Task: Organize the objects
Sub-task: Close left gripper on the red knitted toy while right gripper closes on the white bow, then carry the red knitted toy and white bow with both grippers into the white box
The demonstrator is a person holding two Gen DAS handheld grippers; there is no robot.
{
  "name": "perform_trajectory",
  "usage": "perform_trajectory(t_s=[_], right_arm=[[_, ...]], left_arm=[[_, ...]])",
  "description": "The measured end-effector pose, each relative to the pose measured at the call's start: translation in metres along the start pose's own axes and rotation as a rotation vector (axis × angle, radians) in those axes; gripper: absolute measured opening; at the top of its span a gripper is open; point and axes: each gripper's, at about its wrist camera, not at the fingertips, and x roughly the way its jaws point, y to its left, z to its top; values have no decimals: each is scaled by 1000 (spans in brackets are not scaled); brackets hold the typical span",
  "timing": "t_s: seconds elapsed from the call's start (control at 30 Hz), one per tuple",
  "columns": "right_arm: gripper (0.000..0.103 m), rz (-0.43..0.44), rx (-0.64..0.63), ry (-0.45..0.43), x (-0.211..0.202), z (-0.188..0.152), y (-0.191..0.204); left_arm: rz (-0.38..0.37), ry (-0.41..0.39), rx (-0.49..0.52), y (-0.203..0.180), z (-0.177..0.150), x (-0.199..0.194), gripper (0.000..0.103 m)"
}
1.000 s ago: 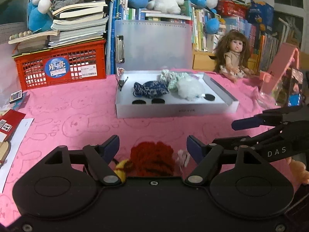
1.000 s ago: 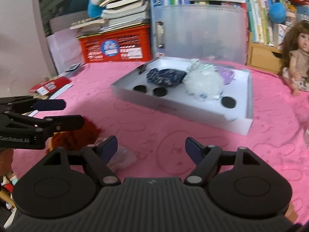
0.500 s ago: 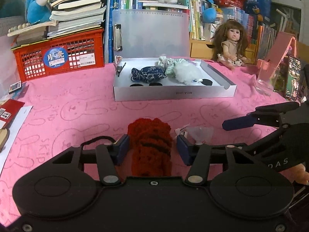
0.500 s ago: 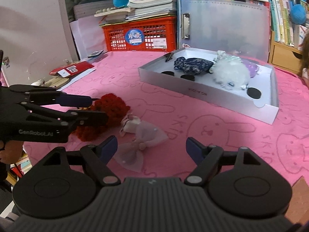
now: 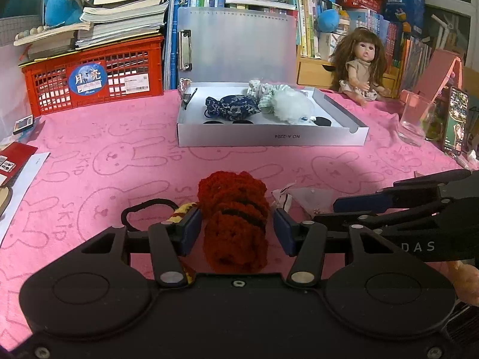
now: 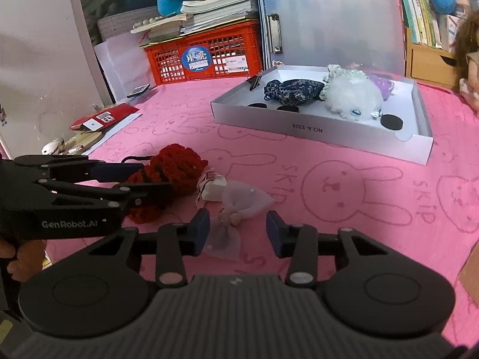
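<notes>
A red knitted scrunchie [image 5: 233, 221] lies on the pink cloth between the pads of my left gripper [image 5: 237, 230], which is shut on it; the right wrist view shows the same hold on the scrunchie [image 6: 176, 164]. Just right of it lies a sheer white bow hair clip [image 6: 236, 200]. My right gripper [image 6: 238, 232] straddles the bow's near end and its jaws are closing. The left pad brushes the gauze, while the right pad stands clear. Further back, the white box [image 5: 269, 139] holds a blue patterned scrunchie [image 5: 233, 106] and a white fluffy one [image 5: 290, 106].
A black hair tie [image 5: 143, 208] and a yellow striped band [image 5: 182, 209] lie by my left finger. A red crate [image 5: 89, 77], stacked books and a clear clipboard stand at the back, with a doll [image 5: 359, 65], a glass [image 5: 416, 122] and a phone on the right. Papers lie at the left edge.
My left gripper closed from wide open onto the red scrunchie. My right gripper moved up to the white bow and its jaws narrowed around it.
</notes>
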Motion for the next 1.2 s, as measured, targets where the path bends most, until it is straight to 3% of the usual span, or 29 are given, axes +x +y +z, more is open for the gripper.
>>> perform_trajectory(t_s=[0.3,0.47,0.8,0.97,1.2], right_arm=[[39,-11,33,2,2,3,5],[26,-33,11,16,5,2,10],[18,-55,-12,-1,-2,3,14],[19,-57,9,0,-3,4,11],[38,-62,77,-21,-2,7,12]], left_arm=[[-5,10,-14,0,-2,5,48],[-6,5,-17,0,-2,6,41],[-8,-18,-21,-1,-1,2,36],[-6,-24,-30,0,1,0,36],[4,-28,-44,2,3,0,37]])
